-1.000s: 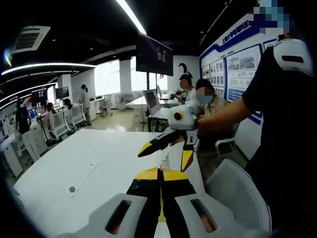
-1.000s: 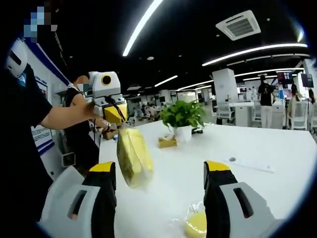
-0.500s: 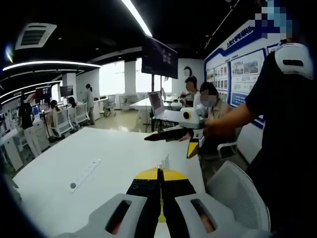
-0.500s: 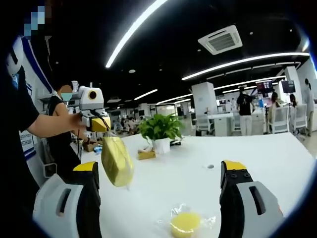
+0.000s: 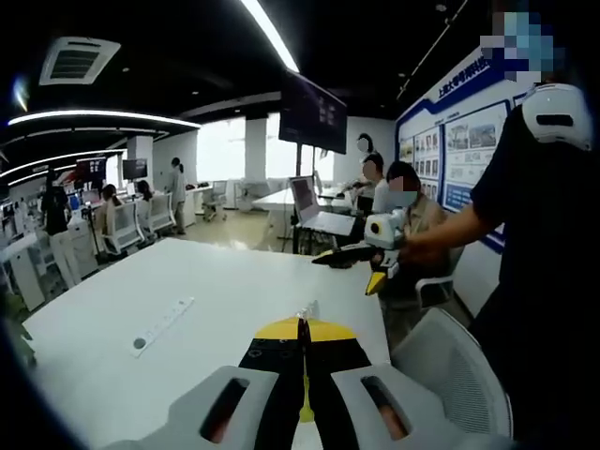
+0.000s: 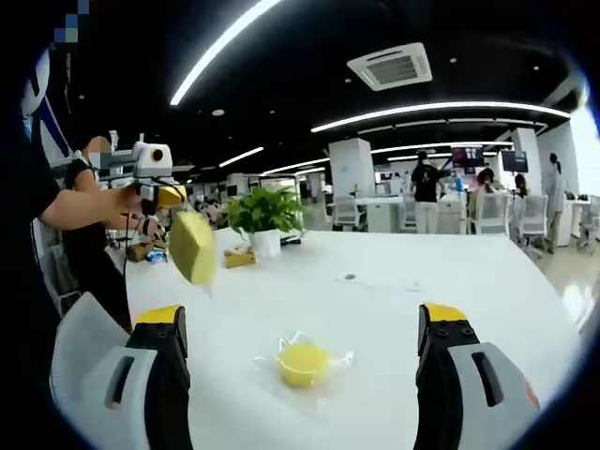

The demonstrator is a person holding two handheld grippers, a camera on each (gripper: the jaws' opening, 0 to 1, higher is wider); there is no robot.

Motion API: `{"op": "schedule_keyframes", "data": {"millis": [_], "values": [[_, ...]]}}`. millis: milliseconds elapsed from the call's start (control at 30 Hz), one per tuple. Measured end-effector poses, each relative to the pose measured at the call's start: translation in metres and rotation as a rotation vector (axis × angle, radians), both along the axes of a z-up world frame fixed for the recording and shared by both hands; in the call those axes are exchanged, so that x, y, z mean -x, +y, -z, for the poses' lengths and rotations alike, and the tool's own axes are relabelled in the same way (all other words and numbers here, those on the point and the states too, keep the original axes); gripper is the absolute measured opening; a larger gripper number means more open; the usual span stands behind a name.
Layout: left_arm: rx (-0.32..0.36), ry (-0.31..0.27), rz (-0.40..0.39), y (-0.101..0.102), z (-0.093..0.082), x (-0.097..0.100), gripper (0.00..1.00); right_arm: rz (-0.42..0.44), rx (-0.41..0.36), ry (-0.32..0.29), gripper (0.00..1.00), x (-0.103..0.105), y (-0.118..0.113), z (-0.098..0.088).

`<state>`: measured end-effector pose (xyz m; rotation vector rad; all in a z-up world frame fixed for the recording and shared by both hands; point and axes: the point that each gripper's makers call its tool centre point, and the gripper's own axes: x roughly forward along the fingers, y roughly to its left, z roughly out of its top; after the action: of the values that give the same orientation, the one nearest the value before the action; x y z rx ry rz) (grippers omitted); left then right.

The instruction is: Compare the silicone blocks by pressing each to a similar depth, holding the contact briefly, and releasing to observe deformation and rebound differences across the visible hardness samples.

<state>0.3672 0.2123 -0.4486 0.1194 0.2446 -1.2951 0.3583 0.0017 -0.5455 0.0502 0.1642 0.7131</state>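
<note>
While both grippers hang above the white table, nothing is being pressed; entries follow.

Left gripper (image 5: 301, 352): jaws closed tip to tip on the clear bag holding a yellow block; in the right gripper view this gripper (image 6: 169, 196) is held high at the left, the bagged block (image 6: 193, 247) dangling under it, clear of the table (image 6: 394, 300).

Right gripper (image 6: 302, 375): jaws wide apart, holding nothing; in the left gripper view it (image 5: 361, 262) sits off to the right, in the person's hand.

Change: over the last second the bagged block has drawn away from the right gripper's camera, and the right gripper has swung further from the left one, so the two hands are now well apart.

Meaning for task: judged as a carrying or repositioning step; no sample has contact yet, so the press, hold and release seem still ahead.

Round yellow block (image 6: 302, 362): lies flat on the table between the right gripper's open jaws (well placed for a first press, I would say).

Containers: two clear plastic bags, one yellow block in each; whether they are sealed cannot be told.

Potted plant (image 6: 260, 215): at the table's far side.

Power strip (image 5: 161, 324): lying on the table.

Risk: a hanging block may swing when set down.
</note>
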Motion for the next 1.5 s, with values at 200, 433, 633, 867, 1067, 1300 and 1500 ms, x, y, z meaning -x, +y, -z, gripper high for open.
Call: {"op": "schedule_keyframes", "data": {"millis": [200,433,633,867,1067,1300,1500], "values": [[0.013,0.010,-0.020,0.002,0.002,-0.004,0.00,0.033,0.011,0.003,0.96,0.013,-0.022,0.011],[0.029,0.023,-0.039,0.002,0.007,-0.006,0.00,0.044,0.041,-0.022,0.96,0.039,-0.034,0.023],[0.041,0.053,-0.065,0.004,0.017,-0.007,0.00,0.103,0.016,0.004,0.95,0.052,-0.056,0.043],[0.064,0.080,-0.091,0.004,0.027,-0.007,0.00,0.134,0.002,0.014,0.93,0.070,-0.069,0.055],[0.072,0.091,-0.135,0.009,0.040,-0.011,0.00,0.187,0.001,0.042,0.93,0.080,-0.090,0.060],[0.078,0.194,-0.217,0.024,0.091,-0.015,0.00,0.209,0.003,0.040,0.91,0.082,-0.090,0.050],[0.069,0.301,-0.274,0.031,0.137,-0.012,0.00,0.213,0.004,0.037,0.90,0.079,-0.088,0.043]]}}
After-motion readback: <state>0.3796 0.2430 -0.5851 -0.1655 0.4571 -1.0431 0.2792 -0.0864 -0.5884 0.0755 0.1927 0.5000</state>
